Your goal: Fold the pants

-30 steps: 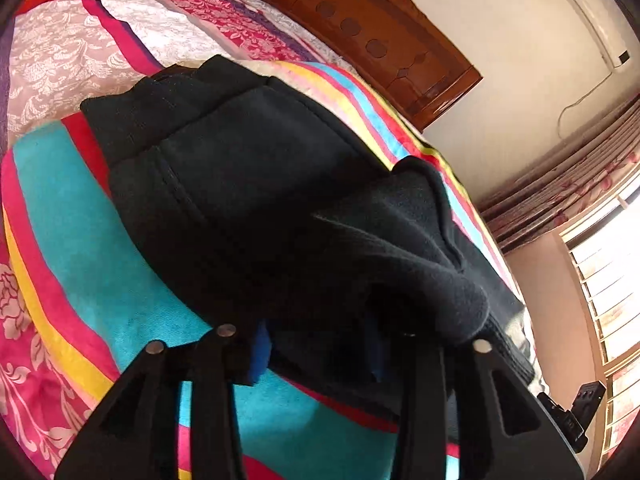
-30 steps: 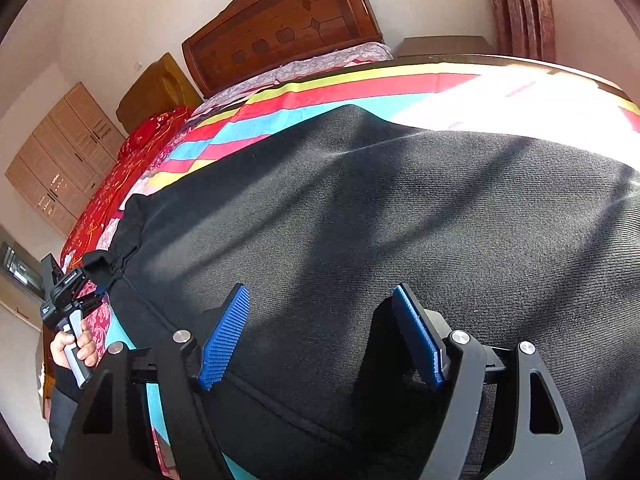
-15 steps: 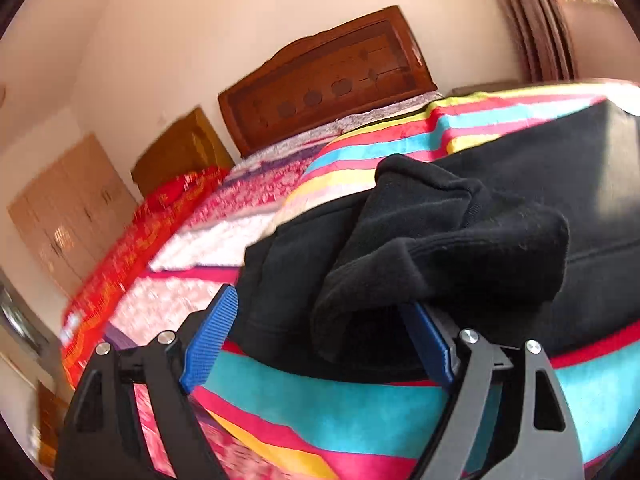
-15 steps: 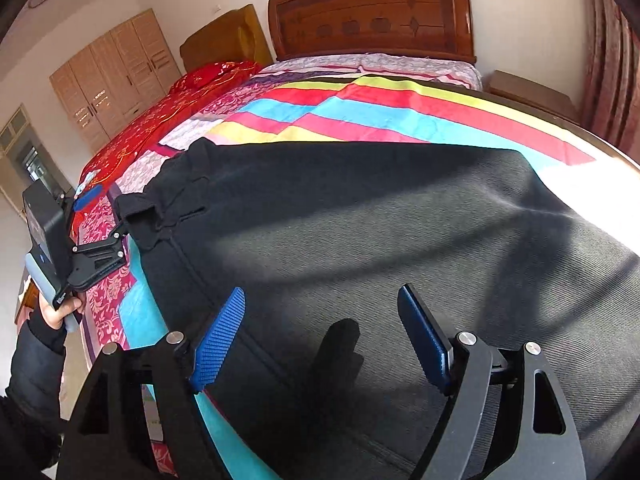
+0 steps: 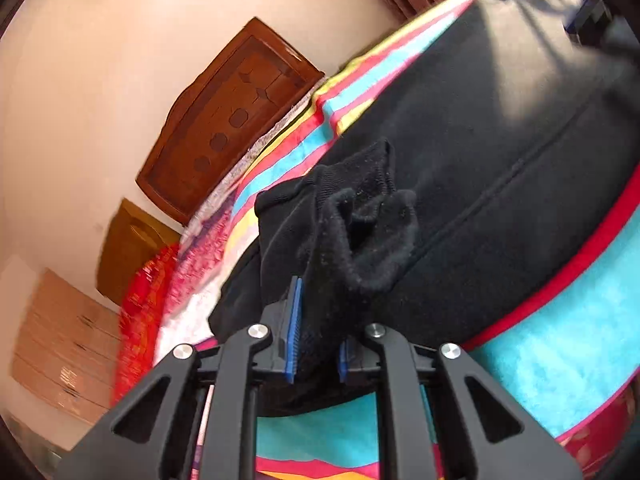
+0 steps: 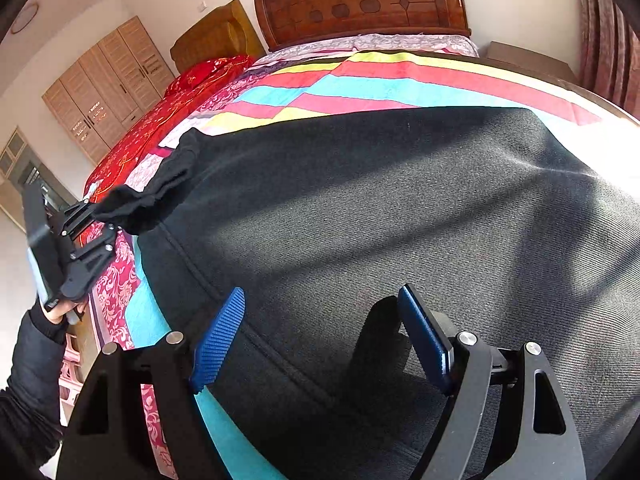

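Black pants (image 6: 400,208) lie spread across a striped bedspread (image 6: 360,84). My left gripper (image 5: 316,340) is shut on a bunched corner of the pants (image 5: 360,232), which is lifted and crumpled just past its blue pads. In the right wrist view the same left gripper (image 6: 86,216) shows at the far left, pulling that corner out sideways off the bed's edge. My right gripper (image 6: 320,340) hovers open just above the flat black cloth, nothing between its blue pads (image 6: 218,340).
A carved wooden headboard (image 6: 360,4) stands at the far end of the bed. A red quilt (image 6: 160,120) lies on the bed's left side, wardrobes (image 6: 108,80) beyond it. Curtains (image 6: 612,32) hang at the right. A person's dark sleeve (image 6: 28,380) holds the left gripper.
The left gripper has shut on the pants' corner and tilted, pulling the cloth outward. The right gripper stays open and has moved little over the cloth.
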